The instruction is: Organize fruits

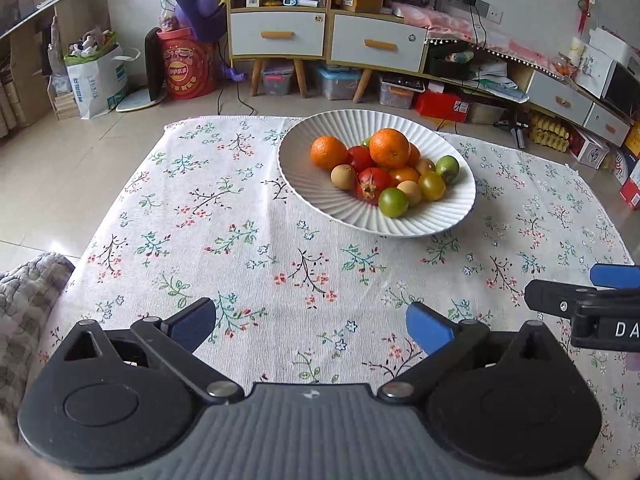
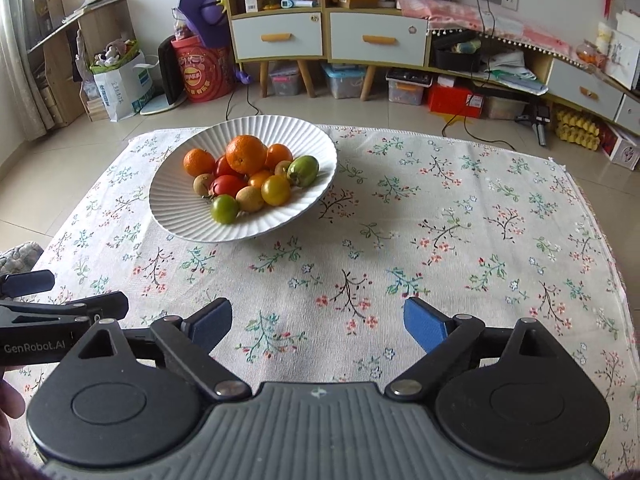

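A white ribbed bowl [image 1: 304,176] sits on the far part of a floral tablecloth [image 1: 240,264]; it also shows in the right wrist view [image 2: 176,208]. It holds several fruits: oranges [image 1: 390,148] [image 2: 246,154], red tomatoes [image 1: 372,184] [image 2: 228,185], and green [image 1: 393,202] [image 2: 224,209] and yellow ones [image 2: 276,190]. My left gripper [image 1: 311,326] is open and empty, near the table's front, well short of the bowl. My right gripper [image 2: 318,324] is open and empty, to the right of the left one; its side shows in the left wrist view [image 1: 580,304].
Beyond the table are a tiled floor [image 1: 60,168], white drawer cabinets [image 1: 376,42], storage boxes [image 1: 338,84], a red drum [image 1: 186,66] and a paper bag [image 1: 100,80]. A grey quilted cloth [image 1: 28,304] lies at the table's left front corner.
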Demonstrator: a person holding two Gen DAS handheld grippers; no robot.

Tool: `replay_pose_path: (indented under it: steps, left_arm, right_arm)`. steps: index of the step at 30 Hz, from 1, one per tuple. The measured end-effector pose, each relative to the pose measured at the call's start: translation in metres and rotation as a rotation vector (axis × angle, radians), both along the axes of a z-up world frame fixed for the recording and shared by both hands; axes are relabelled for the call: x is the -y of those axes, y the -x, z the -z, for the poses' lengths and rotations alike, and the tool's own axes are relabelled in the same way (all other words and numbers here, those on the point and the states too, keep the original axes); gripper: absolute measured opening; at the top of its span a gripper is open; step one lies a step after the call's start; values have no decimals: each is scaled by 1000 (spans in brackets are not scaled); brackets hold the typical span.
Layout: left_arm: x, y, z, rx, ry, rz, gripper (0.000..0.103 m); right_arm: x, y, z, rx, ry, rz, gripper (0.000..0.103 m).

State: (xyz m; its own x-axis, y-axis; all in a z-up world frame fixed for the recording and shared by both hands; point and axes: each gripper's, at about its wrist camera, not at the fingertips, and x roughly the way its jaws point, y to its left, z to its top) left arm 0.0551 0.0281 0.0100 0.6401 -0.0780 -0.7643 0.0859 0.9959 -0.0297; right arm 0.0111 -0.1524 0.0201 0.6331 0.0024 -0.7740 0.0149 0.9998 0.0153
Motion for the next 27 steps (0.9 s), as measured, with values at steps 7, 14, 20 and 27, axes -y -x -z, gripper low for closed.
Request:
replay_pose_path:
  steps: [7, 14, 20, 27]
  left_arm:
    - [10, 19, -12, 1, -27, -8, 99]
    - [16, 15, -10, 1, -11, -30, 99]
    - [15, 16, -12, 18, -19, -50, 99]
    - [12, 18, -12, 10, -15, -49, 99]
  right_arm:
    - [-7, 20, -10, 3, -3, 40, 102]
    - [-5, 16, -8, 17, 14, 71, 102]
    - [-3, 12, -3, -2, 18, 78, 102]
    - [-7, 16, -4, -9, 25, 56, 102]
